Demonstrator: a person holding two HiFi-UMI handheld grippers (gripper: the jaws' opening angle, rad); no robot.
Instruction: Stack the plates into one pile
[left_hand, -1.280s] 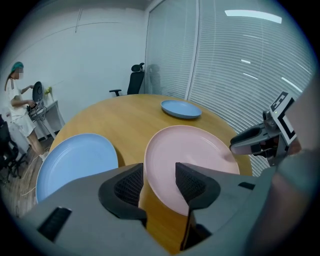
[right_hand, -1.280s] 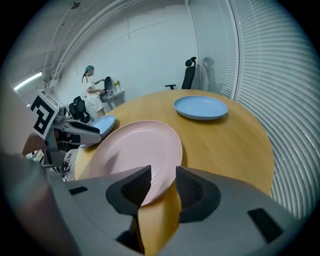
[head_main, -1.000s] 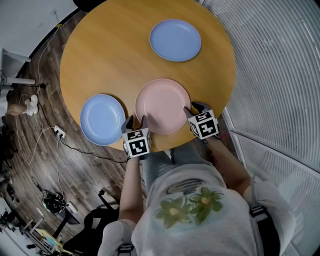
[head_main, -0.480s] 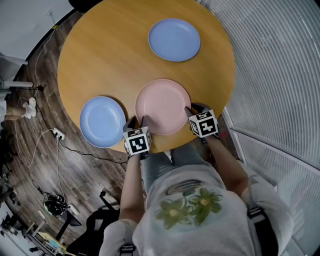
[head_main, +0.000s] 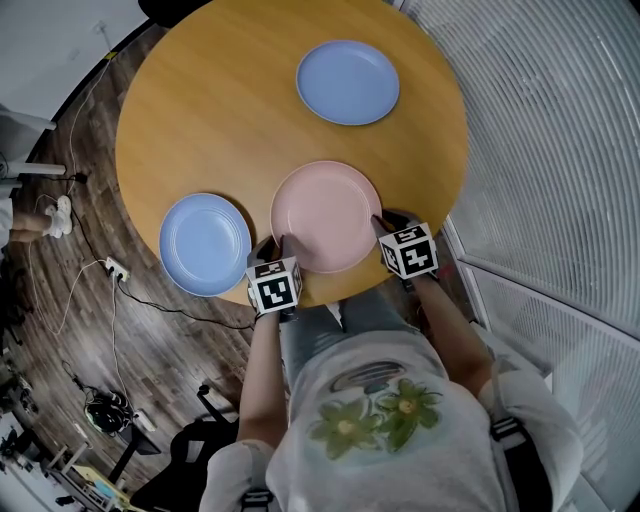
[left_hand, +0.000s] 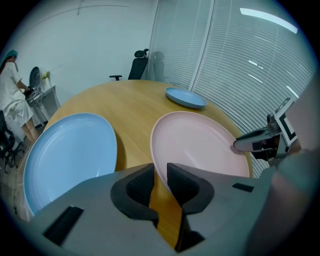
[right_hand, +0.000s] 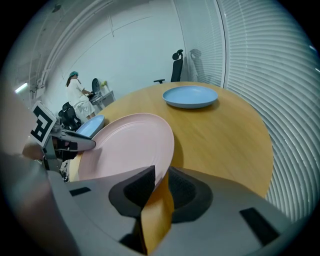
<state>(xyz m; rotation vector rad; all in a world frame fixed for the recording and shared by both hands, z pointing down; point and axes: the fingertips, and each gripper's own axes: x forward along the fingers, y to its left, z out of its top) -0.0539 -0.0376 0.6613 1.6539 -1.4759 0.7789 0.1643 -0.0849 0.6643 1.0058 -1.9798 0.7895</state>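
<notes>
1. We've got three plates on the round wooden bench (head_main: 220, 120), none stacked: a pink plate (head_main: 325, 215) at the near edge, a near blue plate (head_main: 205, 243) just to its left, and a far blue plate (head_main: 347, 82) well apart on the far side.
2. The left hand-held gripper (head_main: 272, 243) is on the near-left rim of the pink plate. In its own view the jaws have just been closing, and the rim sits pinched between the two dark pads, so we'd call it clamped on the pink plate.
3. It's the same on the other side. The right hand-held gripper (head_main: 385, 220) is at the near-right rim, its jaws have just been closing too, and the rim is caught between its pads.
4. Both grippers point steeply down from the near edge, so the plate is held from two sides.
5. From what we can see the pink plate lies flat or close to it. We can't tell if it's off the wood at all.
6. The near blue plate sits close beside the pink one but doesn't touch it, and neither gripper is on a blue plate.
7. Slatted blinds (head_main: 540, 150) run along the right side.
</notes>
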